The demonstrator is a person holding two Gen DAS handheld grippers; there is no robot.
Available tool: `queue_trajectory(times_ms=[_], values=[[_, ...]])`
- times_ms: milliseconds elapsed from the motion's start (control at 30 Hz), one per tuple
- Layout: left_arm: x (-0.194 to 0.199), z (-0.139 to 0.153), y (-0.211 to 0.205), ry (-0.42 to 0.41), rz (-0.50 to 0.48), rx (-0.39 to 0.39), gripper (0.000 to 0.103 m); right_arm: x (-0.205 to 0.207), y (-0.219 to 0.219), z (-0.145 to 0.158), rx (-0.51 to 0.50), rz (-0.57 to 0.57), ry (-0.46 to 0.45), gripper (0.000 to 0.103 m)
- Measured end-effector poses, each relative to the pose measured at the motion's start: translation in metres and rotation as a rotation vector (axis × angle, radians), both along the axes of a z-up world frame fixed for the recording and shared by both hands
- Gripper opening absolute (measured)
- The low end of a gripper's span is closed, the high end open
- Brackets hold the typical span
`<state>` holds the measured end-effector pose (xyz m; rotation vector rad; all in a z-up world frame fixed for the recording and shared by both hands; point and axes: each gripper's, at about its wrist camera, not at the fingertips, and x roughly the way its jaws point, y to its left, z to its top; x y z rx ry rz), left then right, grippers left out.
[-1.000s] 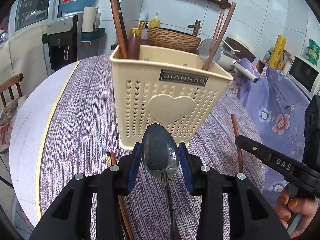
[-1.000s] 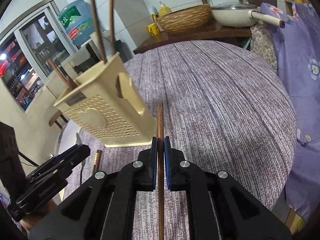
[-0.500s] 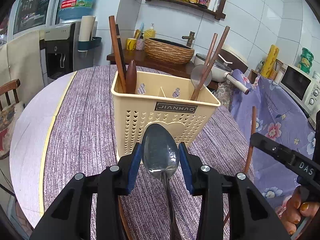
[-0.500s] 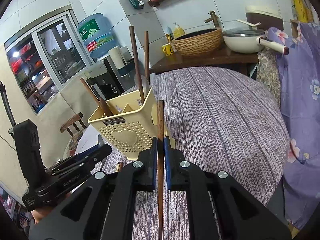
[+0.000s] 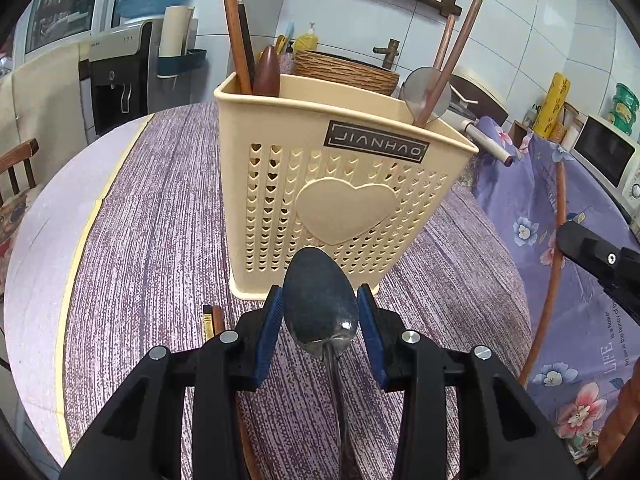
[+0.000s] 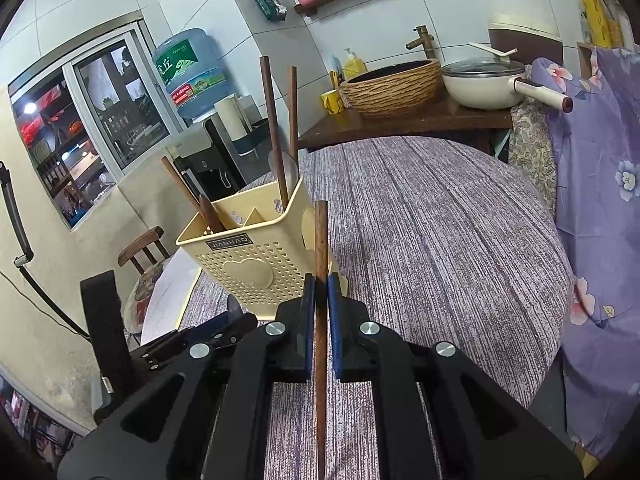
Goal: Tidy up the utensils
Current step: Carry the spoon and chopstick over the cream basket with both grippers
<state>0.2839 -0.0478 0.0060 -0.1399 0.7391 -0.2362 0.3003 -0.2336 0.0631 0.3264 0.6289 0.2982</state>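
A cream plastic utensil holder (image 5: 340, 184) with heart holes stands on the purple-clothed round table; it also shows in the right wrist view (image 6: 248, 264). It holds wooden chopsticks (image 5: 236, 32), a wooden spoon and a metal spoon. My left gripper (image 5: 320, 320) is shut on a metal spoon (image 5: 320, 304), bowl forward, just in front of the holder. My right gripper (image 6: 318, 304) is shut on a brown chopstick (image 6: 320, 248), held upright to the right of the holder. That chopstick shows in the left wrist view (image 5: 554, 264).
A chopstick with a gold tip (image 5: 210, 322) lies on the table (image 6: 440, 240) under my left gripper. A counter behind holds a wicker basket (image 6: 392, 84) and a pan (image 6: 484, 84). A wooden chair (image 6: 142, 248) stands at the left.
My right gripper has risen with the chopstick, from low over the table to above it beside the holder. My left gripper rose then dropped back near the holder's front, spoon still held.
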Motion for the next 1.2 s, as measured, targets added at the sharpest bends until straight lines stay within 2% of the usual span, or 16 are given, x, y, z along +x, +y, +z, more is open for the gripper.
queue_trajectory(times_ms=[333,867,1200], values=[[0.003,-0.005,0.002,0.005,0.016,0.013,0.038,-0.002,0.003,0.0,0.002,0.0,-0.003,0.007],[-0.018,0.033,0.008,-0.074,-0.01,-0.004,0.037,-0.009,0.001,0.01,0.006,0.013,-0.026,0.007],[-0.025,0.037,0.011,-0.089,-0.012,-0.003,0.037,-0.012,0.002,0.012,0.002,0.017,-0.032,0.007]])
